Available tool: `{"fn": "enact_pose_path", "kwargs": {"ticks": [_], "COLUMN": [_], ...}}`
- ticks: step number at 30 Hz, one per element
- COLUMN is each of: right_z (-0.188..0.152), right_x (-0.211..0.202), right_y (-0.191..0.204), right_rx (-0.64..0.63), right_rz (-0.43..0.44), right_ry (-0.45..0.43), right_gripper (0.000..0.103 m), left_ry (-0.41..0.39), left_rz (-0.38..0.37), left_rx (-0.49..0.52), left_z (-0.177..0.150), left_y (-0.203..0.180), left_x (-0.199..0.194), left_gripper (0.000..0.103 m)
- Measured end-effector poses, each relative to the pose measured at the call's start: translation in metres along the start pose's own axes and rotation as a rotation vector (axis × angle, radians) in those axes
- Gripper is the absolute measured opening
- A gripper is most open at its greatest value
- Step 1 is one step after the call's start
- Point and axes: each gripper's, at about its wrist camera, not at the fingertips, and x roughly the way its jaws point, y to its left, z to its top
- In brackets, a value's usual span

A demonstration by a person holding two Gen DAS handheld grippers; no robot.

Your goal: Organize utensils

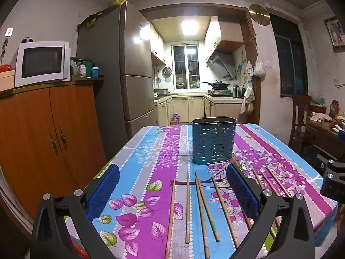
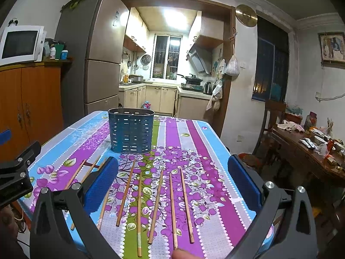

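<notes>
Along the near edge of the table (image 1: 138, 151), which is covered by a flowered cloth striped in blue, purple and grey, wooden chopsticks (image 1: 188, 207) lie loose in a rough row, all flat on the cloth with their length running from the near edge toward the far edge. Going from the left side, the left gripper (image 1: 172, 191) hangs above the near edge with its jaws spread wide and nothing between them; its blue pads (image 1: 103, 192) frame five of the chopsticks in the left wrist view, two of which cross each other near the middle. Further right, three more sticks lie beyond that gripper's right finger, partly hidden by it. The right gripper (image 2: 172, 183) hangs above the near edge beside the left one, its jaws also spread wide and empty, with five chopsticks (image 2: 157, 205) lying between its fingers in the right wrist view and several more showing past its left finger. A blue slotted utensil holder (image 1: 213, 143) stands upright on the cloth behind the row, toward the far edge and apart from the sticks; no utensil shows above its rim. Part of each gripper's black frame shows at the side of the other's view.
</notes>
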Motion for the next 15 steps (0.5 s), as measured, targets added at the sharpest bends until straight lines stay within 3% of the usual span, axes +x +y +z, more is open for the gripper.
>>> {"fn": "enact_pose_path", "kwargs": {"ticks": [9, 15], "right_z": [0.002, 0.002], "right_x": [-0.004, 0.001], "right_y": [-0.004, -0.01], "right_rx": [0.017, 0.047], "right_rz": [-0.021, -0.011], "right_ry": [-0.037, -0.018], "right_gripper": [0.098, 0.098], "left_ry": [-0.03, 0.009], "left_rz": [0.005, 0.024], "left_rx": [0.07, 0.028], "left_z": [-0.002, -0.004], "left_y": [-0.014, -0.006], "left_x": [-0.003, 0.008], "left_gripper": [0.099, 0.099]}}
